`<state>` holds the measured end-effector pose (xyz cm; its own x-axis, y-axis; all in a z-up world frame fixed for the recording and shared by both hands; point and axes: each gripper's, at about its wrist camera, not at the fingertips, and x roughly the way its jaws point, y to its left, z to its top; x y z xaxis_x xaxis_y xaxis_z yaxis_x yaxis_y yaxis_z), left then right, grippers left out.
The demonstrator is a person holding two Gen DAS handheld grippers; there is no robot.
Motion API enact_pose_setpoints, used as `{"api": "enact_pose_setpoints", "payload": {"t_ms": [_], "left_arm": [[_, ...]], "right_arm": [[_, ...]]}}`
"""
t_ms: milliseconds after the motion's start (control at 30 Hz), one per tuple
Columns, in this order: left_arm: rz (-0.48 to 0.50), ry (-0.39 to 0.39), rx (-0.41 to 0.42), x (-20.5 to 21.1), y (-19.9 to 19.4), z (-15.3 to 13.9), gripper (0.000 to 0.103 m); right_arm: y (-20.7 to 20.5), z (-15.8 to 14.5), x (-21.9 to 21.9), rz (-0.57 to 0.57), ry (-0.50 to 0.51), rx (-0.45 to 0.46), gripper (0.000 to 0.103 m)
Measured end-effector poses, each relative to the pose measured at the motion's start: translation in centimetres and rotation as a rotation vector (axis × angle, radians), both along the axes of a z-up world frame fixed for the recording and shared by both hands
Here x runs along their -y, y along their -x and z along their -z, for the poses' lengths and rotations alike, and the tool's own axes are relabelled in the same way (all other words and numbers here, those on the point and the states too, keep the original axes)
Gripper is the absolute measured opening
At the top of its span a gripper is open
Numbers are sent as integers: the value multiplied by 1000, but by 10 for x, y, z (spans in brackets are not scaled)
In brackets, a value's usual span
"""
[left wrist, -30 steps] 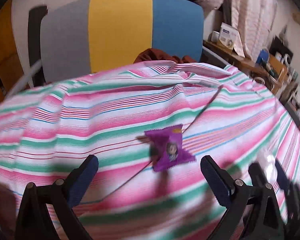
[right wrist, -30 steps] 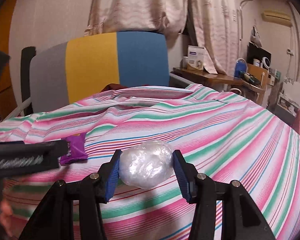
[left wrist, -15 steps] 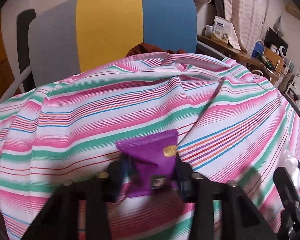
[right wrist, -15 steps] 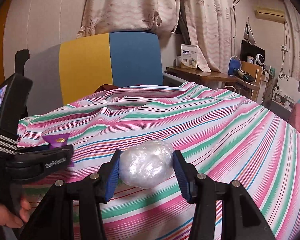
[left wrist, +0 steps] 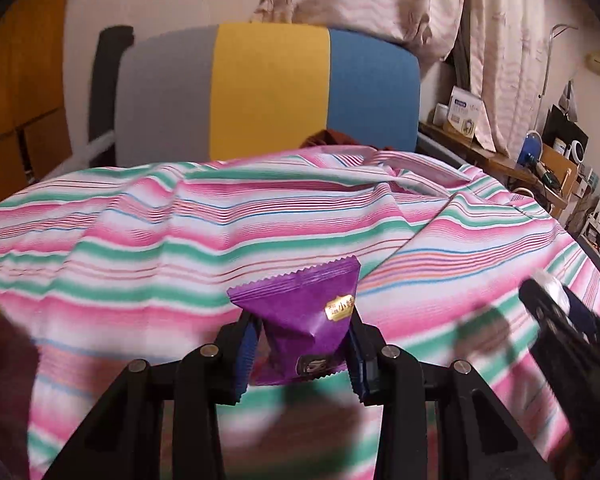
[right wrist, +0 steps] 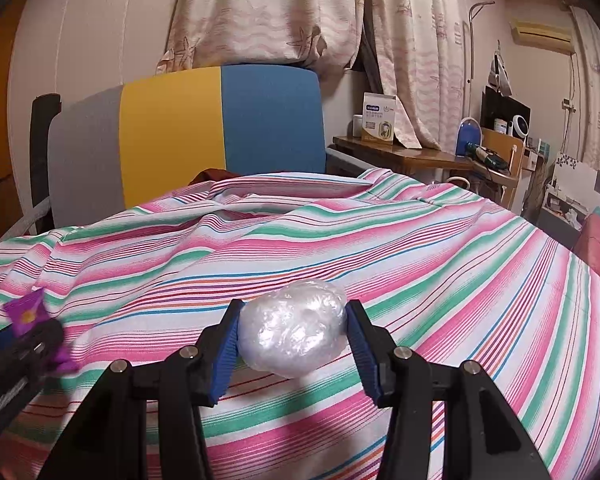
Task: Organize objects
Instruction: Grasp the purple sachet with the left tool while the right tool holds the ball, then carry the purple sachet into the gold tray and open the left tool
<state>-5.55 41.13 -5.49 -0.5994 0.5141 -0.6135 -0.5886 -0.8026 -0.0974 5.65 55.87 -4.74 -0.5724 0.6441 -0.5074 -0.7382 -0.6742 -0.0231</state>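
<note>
Nearest the left wrist camera, the left gripper has its blue pads clamped on a purple snack packet, which is lifted clear of the striped cloth. The packet has a serrated top edge and a small gold label with characters too small to read; a dark printed figure shows near its lower edge. In the right wrist view, the right gripper has its pads pressed against both sides of a clear plastic-wrapped ball, held just above the cloth. The two grippers sit side by side, the left one at the near left with the packet's tip protruding above it. The left gripper's arm carries white lettering, blurred beyond reading.

The cloth, striped in pink, green and white, is creased toward the far side and covers the whole work surface. Beyond it stands a chair back in grey, yellow and blue panels. At far right, a wooden side table holds a white and gold box with blue print, illegible at this range. Patterned curtains hang behind.
</note>
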Motion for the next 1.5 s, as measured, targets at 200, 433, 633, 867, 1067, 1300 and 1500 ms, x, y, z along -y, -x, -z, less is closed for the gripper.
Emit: {"api": "enact_pose_setpoints", "payload": {"t_ms": [200, 433, 633, 867, 1067, 1300, 1500], "left_arm": [[-43, -11, -15, 47, -25, -3, 39], [-25, -26, 17, 92, -58, -11, 39], [-46, -73, 36, 136, -69, -30, 39], [-129, -132, 67, 190, -61, -47, 39], [-212, -170, 55, 237, -45, -64, 39], [-306, -149, 110, 279, -2, -65, 39], [-356, -89, 195, 303, 36, -52, 40]], "right_arm": [[0, -4, 7, -10, -42, 0, 51], [8, -5, 15, -21, -88, 39, 51], [12, -4, 19, -31, -104, 60, 51], [14, -6, 27, -52, -141, 61, 51], [18, -6, 33, -76, -171, 87, 51], [31, -7, 39, -187, -125, 143, 51], [20, -17, 68, -270, -54, 79, 51]]}}
